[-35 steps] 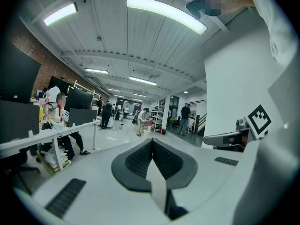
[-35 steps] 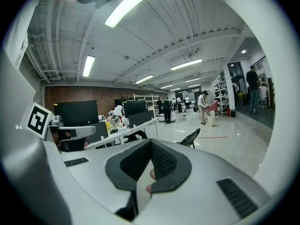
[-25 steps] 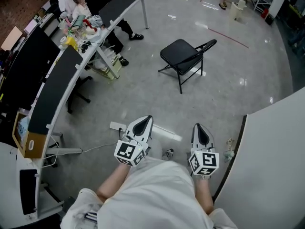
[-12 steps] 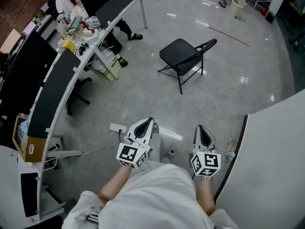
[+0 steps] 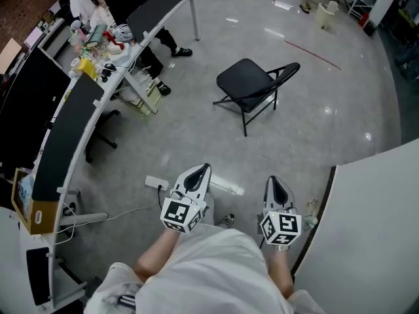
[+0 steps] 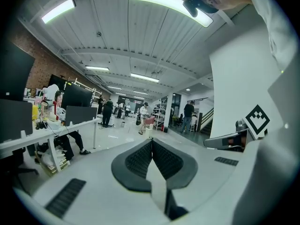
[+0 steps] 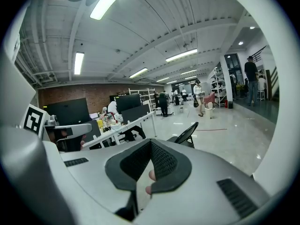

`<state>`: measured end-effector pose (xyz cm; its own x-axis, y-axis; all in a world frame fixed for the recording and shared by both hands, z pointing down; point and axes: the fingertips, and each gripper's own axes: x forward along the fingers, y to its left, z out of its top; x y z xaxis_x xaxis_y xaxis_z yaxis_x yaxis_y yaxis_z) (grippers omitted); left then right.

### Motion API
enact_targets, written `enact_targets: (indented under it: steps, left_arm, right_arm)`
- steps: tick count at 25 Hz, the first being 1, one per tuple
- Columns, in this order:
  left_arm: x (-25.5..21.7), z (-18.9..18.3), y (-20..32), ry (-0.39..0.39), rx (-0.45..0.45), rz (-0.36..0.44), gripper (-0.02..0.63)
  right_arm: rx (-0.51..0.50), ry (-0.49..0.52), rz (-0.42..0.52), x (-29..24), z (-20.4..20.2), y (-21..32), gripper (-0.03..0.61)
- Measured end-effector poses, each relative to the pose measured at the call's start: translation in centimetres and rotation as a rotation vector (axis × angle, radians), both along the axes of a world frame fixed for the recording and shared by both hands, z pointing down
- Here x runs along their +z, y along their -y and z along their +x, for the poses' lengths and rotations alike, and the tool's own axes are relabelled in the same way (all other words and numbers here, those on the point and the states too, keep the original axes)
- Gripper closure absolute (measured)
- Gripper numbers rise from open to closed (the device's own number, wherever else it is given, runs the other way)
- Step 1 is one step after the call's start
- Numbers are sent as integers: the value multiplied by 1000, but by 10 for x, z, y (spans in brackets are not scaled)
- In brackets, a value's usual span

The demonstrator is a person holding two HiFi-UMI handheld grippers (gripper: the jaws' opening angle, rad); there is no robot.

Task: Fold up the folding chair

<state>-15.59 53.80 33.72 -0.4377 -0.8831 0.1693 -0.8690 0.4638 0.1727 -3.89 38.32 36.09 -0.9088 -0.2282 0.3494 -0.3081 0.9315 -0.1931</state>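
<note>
Open chair [image 5: 252, 87] on glossy grey floor [image 5: 196, 136], curved bench [image 5: 98, 103] to its left
Left hand-held gripper [image 5: 204, 167] and right hand-held gripper [image 5: 273, 179], both closed and empty, near of chair; right gripper view shows it, left gripper view distant people [image 6: 188, 114]

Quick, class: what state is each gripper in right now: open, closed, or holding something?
Left gripper: closed, holding nothing.
Right gripper: closed, holding nothing.
</note>
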Motion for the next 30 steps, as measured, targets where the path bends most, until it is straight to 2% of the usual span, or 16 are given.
enact_targets:
  steps: [9, 18, 24, 30]
  left_arm:
    - [0, -82, 30, -14, 32, 1, 602]
    - [-6, -156, 23, -28, 56, 48, 602]
    - [-7, -188, 12, -19, 51, 56, 602]
    - [1, -204, 21, -38, 51, 43, 601]
  right_arm:
    - [4, -33, 14, -3, -81, 16, 574]
    - [31, -23, 17, -7, -155, 13, 574]
    - [38, -30, 17, -4, -179, 7, 574]
    - [43, -44, -13, 4, -195, 18, 574]
